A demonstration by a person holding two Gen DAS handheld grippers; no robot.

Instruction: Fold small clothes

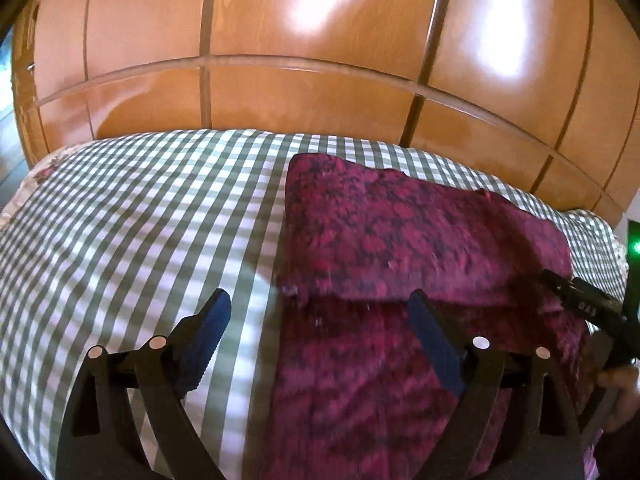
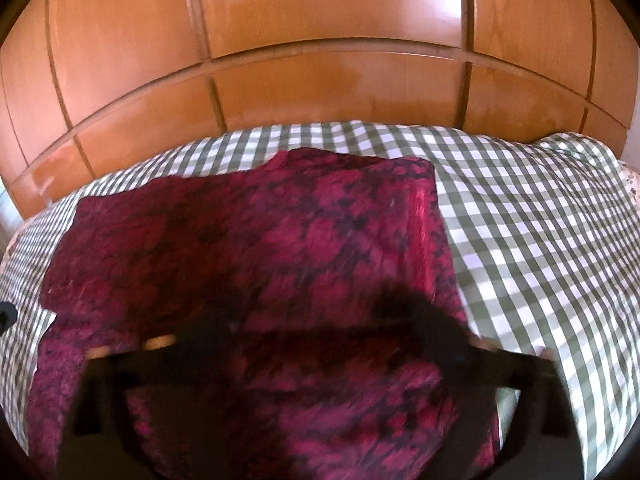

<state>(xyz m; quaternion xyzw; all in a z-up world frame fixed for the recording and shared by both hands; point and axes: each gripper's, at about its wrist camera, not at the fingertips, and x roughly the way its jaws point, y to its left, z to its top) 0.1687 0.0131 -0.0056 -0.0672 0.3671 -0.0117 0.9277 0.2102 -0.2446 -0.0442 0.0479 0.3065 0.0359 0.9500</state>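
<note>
A magenta cloth with a dark pattern [image 1: 400, 240] lies on the checked bed sheet [image 1: 140, 220], its far part folded over the near part. My left gripper [image 1: 320, 320] stands open at the cloth's left edge. One blue pad [image 1: 212, 320] is over the sheet and the other is over the cloth, with nothing pinched between them. The right gripper's black finger [image 1: 580, 300] reaches in from the right edge. In the right wrist view the same cloth [image 2: 260, 240] fills the middle. My right gripper [image 2: 312, 332] is blurred there, its jaws wide apart above the cloth.
Glossy wooden wardrobe doors [image 1: 320, 60] rise just behind the bed. The checked sheet [image 2: 540, 240] runs to the right of the cloth. A hand [image 1: 624, 392] holds the right gripper at the frame's edge. A green light [image 1: 636, 246] glows at the far right.
</note>
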